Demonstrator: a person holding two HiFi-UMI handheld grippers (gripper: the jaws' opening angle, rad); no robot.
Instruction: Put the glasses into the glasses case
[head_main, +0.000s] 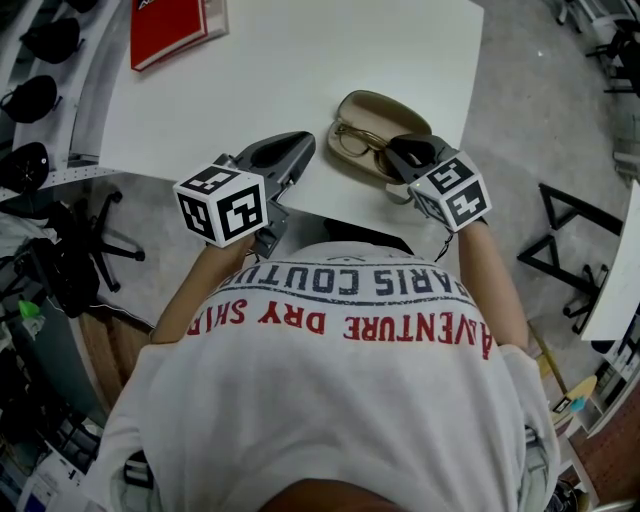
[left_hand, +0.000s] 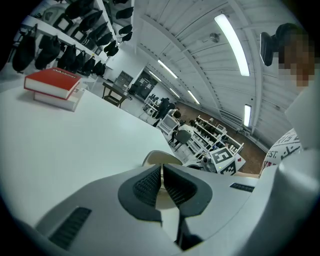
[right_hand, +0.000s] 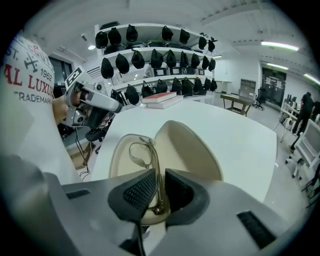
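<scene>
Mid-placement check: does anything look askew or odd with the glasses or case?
Nothing stands out. The glasses lie inside the lower half of the open case, the right tool closed on their frame. The case rests flat on the table, lid laid back, with no visible damage.

Glasses case (head_main: 385, 112): oval clamshell, beige-tan inside, hard shell. It lies open on the white table (head_main: 300, 70), close to the near edge. One half is flat on the surface and the other is tilted up beside it as the lid (right_hand: 187, 150).

Glasses (head_main: 355, 140): thin gold-brown wire frame with clear lenses. They rest inside the flat half, along its length. One rounded lens (right_hand: 141, 153) shows at the far end. The near end of the frame is pinched between the pads of the right gripper (right_hand: 159, 192).
</scene>
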